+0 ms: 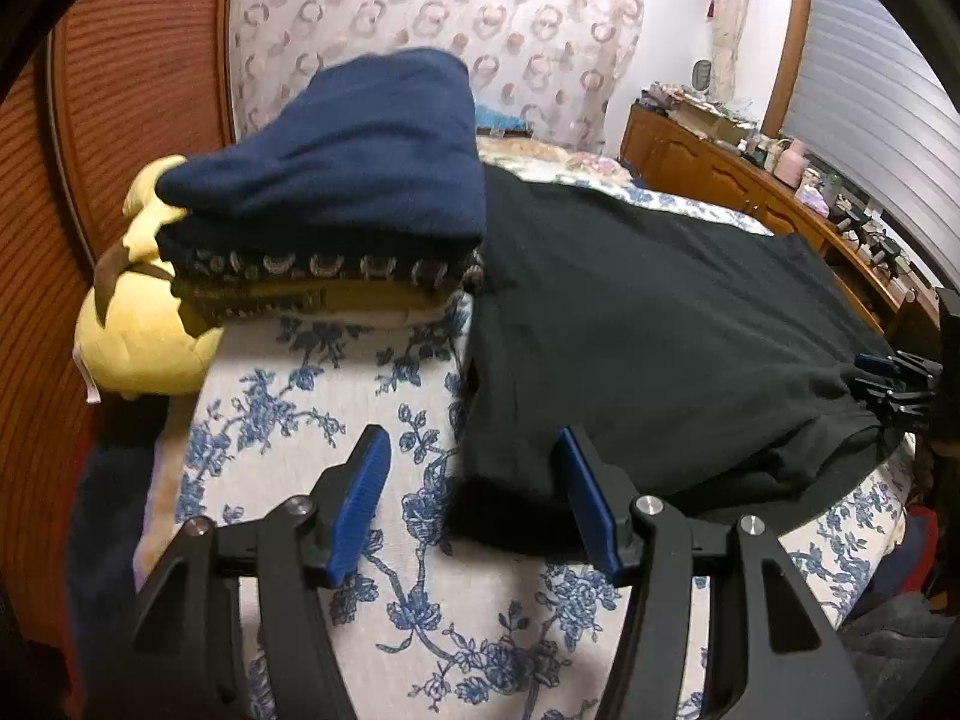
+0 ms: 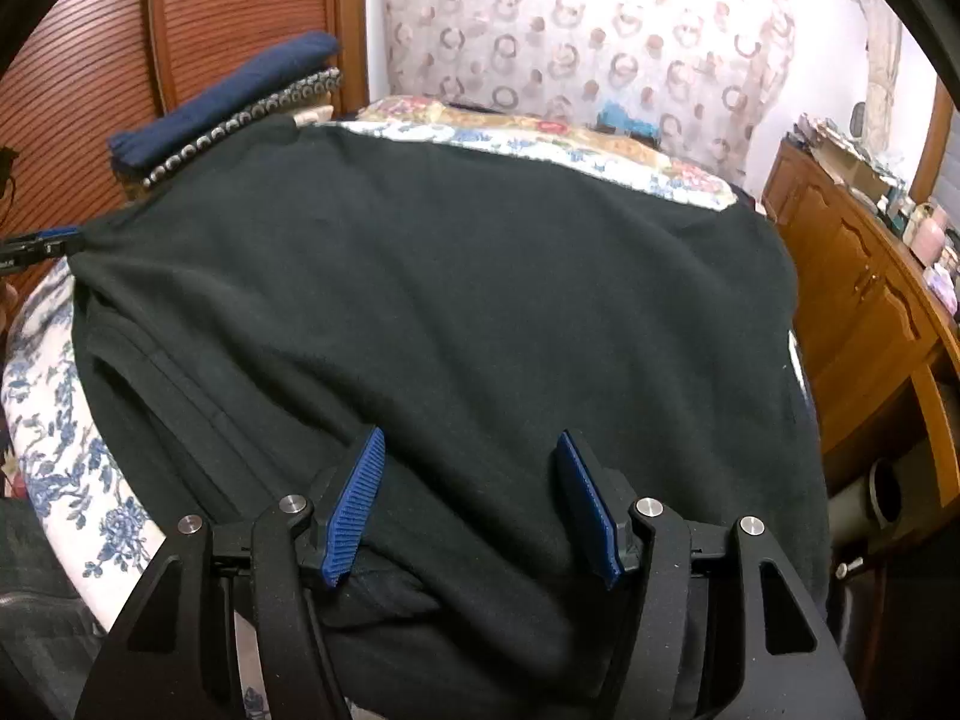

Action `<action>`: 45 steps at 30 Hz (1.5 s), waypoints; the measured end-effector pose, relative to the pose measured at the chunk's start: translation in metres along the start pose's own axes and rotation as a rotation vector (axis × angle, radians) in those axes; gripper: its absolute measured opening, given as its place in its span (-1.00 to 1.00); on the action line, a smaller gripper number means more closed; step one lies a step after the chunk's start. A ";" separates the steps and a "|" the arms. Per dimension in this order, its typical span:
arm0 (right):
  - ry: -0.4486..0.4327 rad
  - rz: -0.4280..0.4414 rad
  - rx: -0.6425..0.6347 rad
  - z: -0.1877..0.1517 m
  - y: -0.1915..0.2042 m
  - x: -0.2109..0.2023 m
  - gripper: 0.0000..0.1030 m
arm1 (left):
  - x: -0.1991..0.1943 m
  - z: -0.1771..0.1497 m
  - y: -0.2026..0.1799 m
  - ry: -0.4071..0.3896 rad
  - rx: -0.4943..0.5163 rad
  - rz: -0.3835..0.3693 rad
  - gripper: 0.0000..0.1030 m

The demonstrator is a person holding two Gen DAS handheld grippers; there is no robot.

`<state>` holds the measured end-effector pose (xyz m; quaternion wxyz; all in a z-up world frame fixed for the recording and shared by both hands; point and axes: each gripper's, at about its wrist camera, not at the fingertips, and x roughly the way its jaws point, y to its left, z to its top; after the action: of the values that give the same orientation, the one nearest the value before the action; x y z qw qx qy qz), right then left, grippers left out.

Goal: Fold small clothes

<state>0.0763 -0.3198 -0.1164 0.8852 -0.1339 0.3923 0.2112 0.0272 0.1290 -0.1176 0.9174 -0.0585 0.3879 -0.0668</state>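
A black garment (image 1: 648, 324) lies spread flat on the blue-flowered bed cover (image 1: 336, 408); it fills the right wrist view (image 2: 450, 300). My left gripper (image 1: 471, 450) is open and empty, just above the garment's near left corner. My right gripper (image 2: 471, 450) is open and empty over the garment's near edge; it also shows at the right edge of the left wrist view (image 1: 894, 384). A stack of folded clothes with a navy piece on top (image 1: 360, 156) stands at the far left of the bed, and also shows in the right wrist view (image 2: 222, 102).
A yellow plush toy (image 1: 138, 324) lies beside the stack. A slatted wooden door (image 1: 120, 60) is at the left. A wooden dresser (image 2: 858, 294) with clutter on top runs along the right. A patterned curtain (image 2: 600, 24) hangs behind the bed.
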 end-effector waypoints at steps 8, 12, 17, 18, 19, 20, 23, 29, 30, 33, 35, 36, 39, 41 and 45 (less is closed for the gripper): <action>-0.017 0.001 0.044 -0.006 -0.006 0.000 0.40 | 0.017 -0.004 -0.007 0.062 0.014 -0.002 0.11; -0.022 0.007 0.052 -0.007 -0.006 0.000 0.42 | 0.017 -0.005 -0.013 0.069 0.034 0.013 0.11; -0.030 -0.006 0.055 -0.009 -0.006 -0.002 0.42 | 0.015 -0.008 -0.017 0.063 0.047 0.014 0.11; -0.030 -0.007 0.056 -0.009 -0.006 -0.002 0.42 | 0.016 -0.008 -0.018 0.063 0.053 0.008 0.11; -0.031 -0.007 0.055 -0.009 -0.006 -0.002 0.43 | 0.015 -0.009 -0.019 0.061 0.057 -0.003 0.04; -0.030 -0.006 0.055 -0.010 -0.006 -0.001 0.43 | 0.015 -0.010 -0.018 0.059 0.061 -0.009 -0.02; -0.030 -0.006 0.056 -0.010 -0.006 -0.002 0.43 | 0.014 -0.011 -0.021 0.059 0.074 -0.023 -0.25; -0.031 -0.011 0.058 -0.009 -0.005 -0.002 0.43 | 0.013 -0.012 -0.026 0.053 0.087 -0.077 -0.83; -0.031 -0.015 0.059 -0.009 -0.005 -0.002 0.43 | 0.011 -0.011 -0.028 0.042 0.093 -0.083 -0.86; -0.034 -0.023 0.060 -0.009 -0.005 -0.003 0.44 | 0.003 -0.004 -0.034 0.002 0.087 -0.118 -0.88; -0.033 -0.021 0.062 -0.009 -0.005 -0.003 0.44 | -0.004 0.002 -0.039 -0.030 0.085 -0.143 -0.88; -0.033 -0.023 0.060 -0.009 -0.005 -0.003 0.44 | -0.008 0.007 -0.044 -0.047 0.091 -0.148 -0.89; -0.033 -0.020 0.062 -0.009 -0.005 -0.003 0.44 | -0.016 0.022 -0.058 -0.089 0.115 -0.171 -0.89; -0.030 -0.016 0.062 -0.009 -0.003 -0.002 0.44 | -0.020 0.032 -0.068 -0.109 0.129 -0.192 -0.89; -0.029 -0.014 0.074 -0.011 -0.009 -0.007 0.44 | -0.023 0.056 -0.094 -0.149 0.186 -0.237 -0.89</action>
<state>0.0699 -0.3338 -0.1177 0.8966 -0.1008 0.3860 0.1923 0.0443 0.0433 -0.0470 0.9308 -0.0235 0.3014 -0.2056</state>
